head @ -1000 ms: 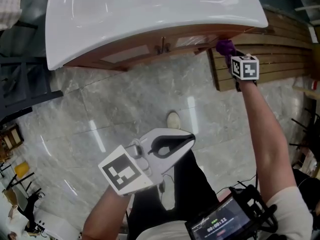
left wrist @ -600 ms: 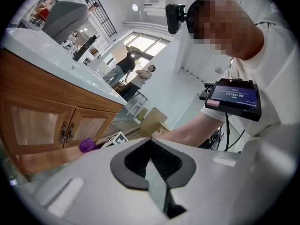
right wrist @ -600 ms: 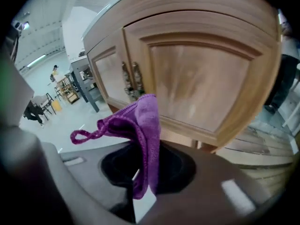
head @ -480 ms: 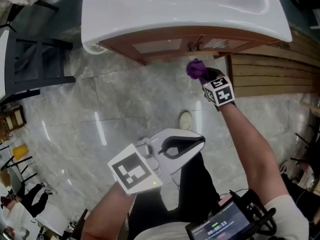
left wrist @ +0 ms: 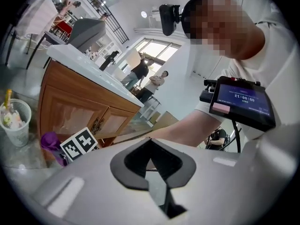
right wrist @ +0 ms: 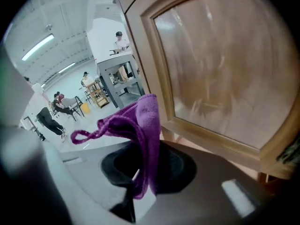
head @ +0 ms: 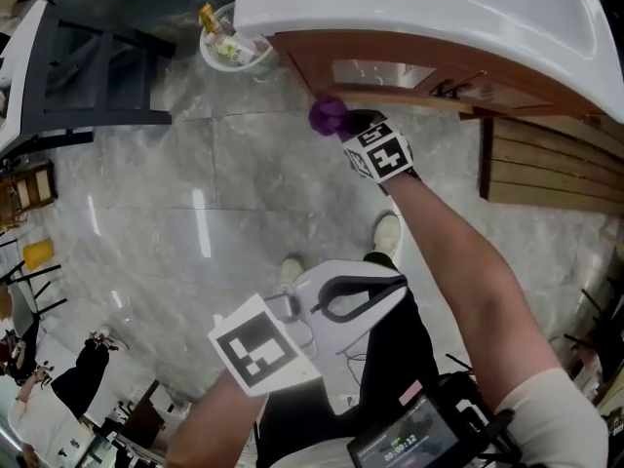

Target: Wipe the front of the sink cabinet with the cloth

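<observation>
My right gripper (head: pixel 343 123) is shut on a purple cloth (head: pixel 329 115) and holds it against the left end of the wooden sink cabinet (head: pixel 409 81), below the white basin (head: pixel 409 3). In the right gripper view the purple cloth (right wrist: pixel 140 130) hangs between the jaws, close to the cabinet's left door panel (right wrist: pixel 225 74). My left gripper (head: pixel 366 295) is shut and empty, held low near my body, far from the cabinet. The left gripper view looks back at the cabinet (left wrist: pixel 84 111), the cloth (left wrist: pixel 49 142) and the right gripper's marker cube (left wrist: pixel 79 143).
A white mesh bin (head: pixel 232 47) with rubbish stands on the grey marble floor left of the cabinet. Wooden slats (head: pixel 551 169) lie at the right. A dark frame (head: pixel 88 76) stands at the upper left. My shoes (head: pixel 386 232) are on the floor below the cabinet.
My right gripper has carried the cloth leftward along the cabinet front, from the right end to the left end. The left gripper has kept its place.
</observation>
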Available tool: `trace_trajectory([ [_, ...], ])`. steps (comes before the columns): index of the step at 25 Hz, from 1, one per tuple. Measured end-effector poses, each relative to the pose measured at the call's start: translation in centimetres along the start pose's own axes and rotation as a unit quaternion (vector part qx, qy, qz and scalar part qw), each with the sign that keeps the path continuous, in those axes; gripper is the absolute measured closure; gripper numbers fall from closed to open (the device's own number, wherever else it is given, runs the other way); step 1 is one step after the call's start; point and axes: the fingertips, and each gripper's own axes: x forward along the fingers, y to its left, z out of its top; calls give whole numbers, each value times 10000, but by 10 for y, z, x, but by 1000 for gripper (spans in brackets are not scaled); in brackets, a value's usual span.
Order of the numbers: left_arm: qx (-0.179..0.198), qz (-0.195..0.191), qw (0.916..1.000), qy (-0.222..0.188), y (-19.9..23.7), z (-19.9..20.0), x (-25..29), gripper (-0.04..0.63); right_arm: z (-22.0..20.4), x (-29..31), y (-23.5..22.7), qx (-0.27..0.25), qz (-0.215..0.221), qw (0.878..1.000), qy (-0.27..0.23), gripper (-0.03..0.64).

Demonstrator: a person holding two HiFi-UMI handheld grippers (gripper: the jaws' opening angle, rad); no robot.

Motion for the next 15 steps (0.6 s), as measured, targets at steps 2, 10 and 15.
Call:
trace_trajectory([
  [2, -33, 78, 10000, -52, 7, -3, -7, 591, 5, 15, 2, -9, 38, 10000, 21, 541],
  [10, -169, 158, 9997, -117, 23, -11, -6, 591, -12, 16, -54, 207, -421, 9987, 179, 541],
  [15, -109, -75, 9999, -4, 17, -9, 15, 591, -31, -20, -98, 303, -749, 9966, 166, 541],
])
